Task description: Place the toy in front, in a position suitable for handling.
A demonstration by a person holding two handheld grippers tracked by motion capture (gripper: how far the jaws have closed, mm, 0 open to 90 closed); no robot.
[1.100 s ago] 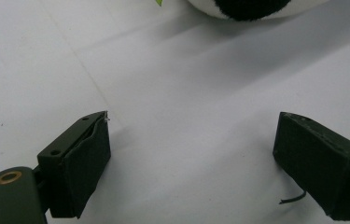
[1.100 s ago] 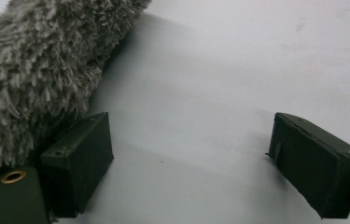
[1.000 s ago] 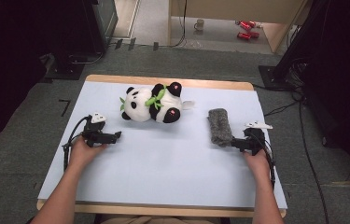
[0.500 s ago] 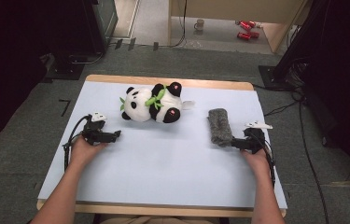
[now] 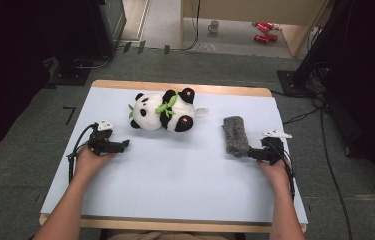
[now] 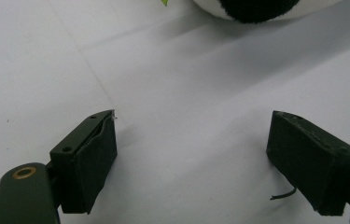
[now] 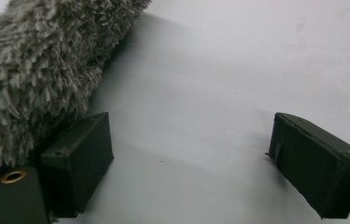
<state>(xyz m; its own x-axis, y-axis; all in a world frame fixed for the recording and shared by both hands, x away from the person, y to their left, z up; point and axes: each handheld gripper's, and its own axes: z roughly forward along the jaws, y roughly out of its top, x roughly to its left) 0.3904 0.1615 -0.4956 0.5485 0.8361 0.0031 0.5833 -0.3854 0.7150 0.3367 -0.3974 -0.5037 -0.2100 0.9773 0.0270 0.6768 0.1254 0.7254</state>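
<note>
We see the grey fuzzy roll (image 5: 235, 135) lying on the right half of the tabletop (image 5: 175, 185), its long side running away from the person, well in from the right edge. Our right tool (image 5: 253, 153) sits at the roll's near end; in the right gripper view the jaws stand wide apart and hold nothing, the left one pressed against the roll's (image 7: 37, 79) fur, the other over bare white surface. The panda (image 5: 164, 111) lies on its side near the far edge, left of the roll, with a clear strip of tabletop between them. Our left tool (image 5: 124, 144) rests on the left half, just this side of the panda's head and apart from it; in the left gripper view its jaws are also spread wide and empty, with the panda's (image 6: 256, 7) black-and-white plush at the top of that view and a green leaf tip beside it. The whole near half of the tabletop between our two hands lies open, and bare surface runs from the left tool out to the left edge. Beyond the far edge, on the floor, a mug (image 5: 214, 25) and red cans (image 5: 262, 31) lie under a wooden desk (image 5: 245, 10). Cables (image 5: 325, 145) trail across the carpet off the right edge.
</note>
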